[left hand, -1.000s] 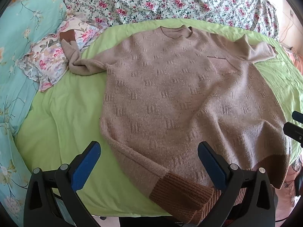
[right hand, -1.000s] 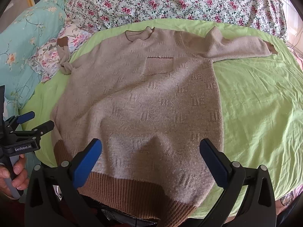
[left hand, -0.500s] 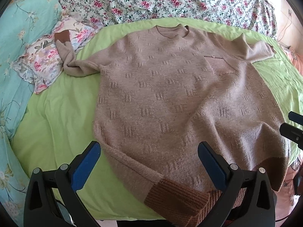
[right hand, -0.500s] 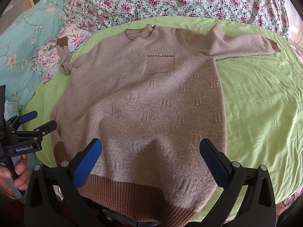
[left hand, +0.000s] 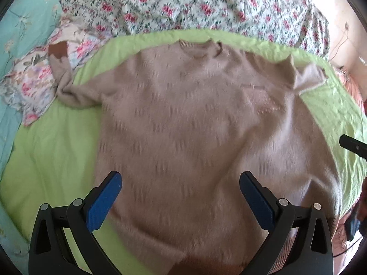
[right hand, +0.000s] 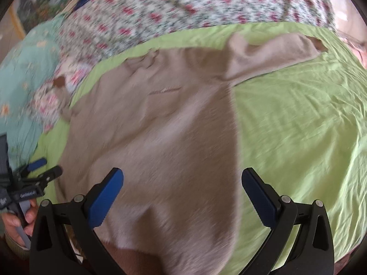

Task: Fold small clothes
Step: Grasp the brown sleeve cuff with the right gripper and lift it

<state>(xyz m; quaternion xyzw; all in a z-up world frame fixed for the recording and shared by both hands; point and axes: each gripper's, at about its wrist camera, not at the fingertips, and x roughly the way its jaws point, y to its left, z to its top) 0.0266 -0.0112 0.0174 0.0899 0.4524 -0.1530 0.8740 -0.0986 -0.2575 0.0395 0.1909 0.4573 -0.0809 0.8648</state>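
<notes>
Basically a beige knit sweater [left hand: 195,126] lies spread front-up on a lime-green sheet [left hand: 50,151] over a bed, neck away from both cameras, hem toward them. Both views are motion-blurred. Left gripper [left hand: 180,197]: blue-padded jaws wide apart, nothing between them, hovering over the lower body of the sweater near the hem. Right gripper [right hand: 182,196]: same, jaws spread, empty, over the sweater's lower right part and its side edge. Whether either touches the knit, cannot tell.

One sleeve [left hand: 68,87] is bunched at the far left; its dark brown cuff [left hand: 58,49] rests on a floral pillow [left hand: 29,84]. The other sleeve [right hand: 273,53] stretches flat across the green sheet toward the right, cuff end at the far edge. Chest pocket [right hand: 164,102] is visible, with a thin trim line on top. Brown ribbed hem is barely in view at the bottom of the right wrist view, too blurred for detail.

Floral quilt [left hand: 195,2] is heaped behind the sweater, with turquoise bedding [left hand: 25,16] at left. In the right wrist view, the left gripper shows at the left edge, gripped by a hand [right hand: 17,224].
</notes>
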